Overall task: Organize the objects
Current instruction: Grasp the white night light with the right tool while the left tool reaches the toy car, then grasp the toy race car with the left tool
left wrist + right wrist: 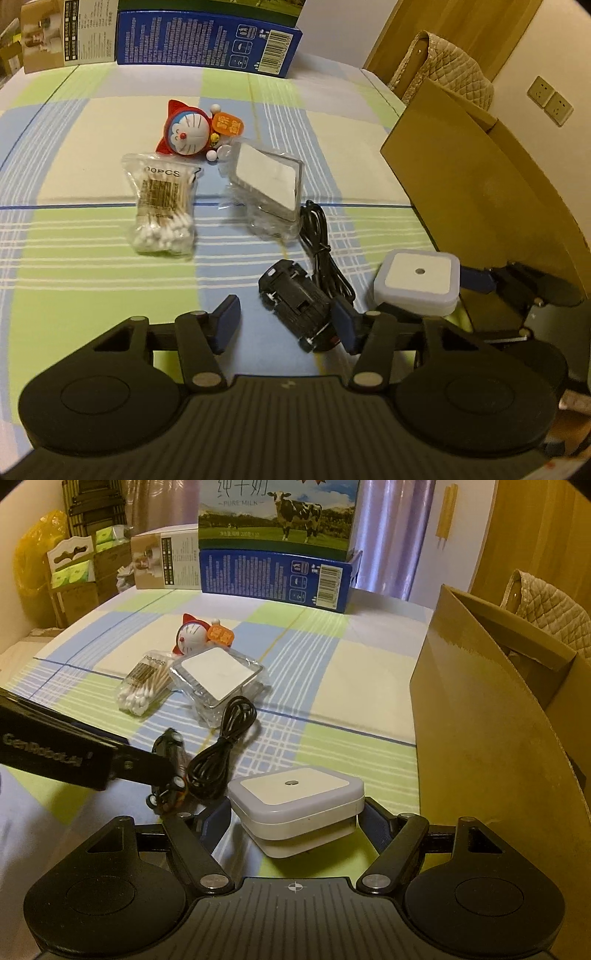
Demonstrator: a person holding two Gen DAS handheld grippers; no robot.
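A black toy car (297, 310) lies on the checked cloth between the fingers of my left gripper (286, 323), close to the right-hand finger; the jaws stand wide open. My right gripper (295, 825) is shut on a white square night light (295, 801), held tilted just above the cloth beside the cardboard box (491, 738). A coiled black cable (221, 746) lies between the car and the light. Farther back are a bag of cotton swabs (162, 206), a clear plastic case in a bag (269, 184) and a red and blue cat figure (188, 129).
The open cardboard box (480, 192) stands at the table's right edge, with a quilted bag (447, 66) behind it. A blue milk carton box (273, 576) and a smaller brown box (162, 561) line the far edge. The left gripper's arm (74, 753) crosses the right wrist view.
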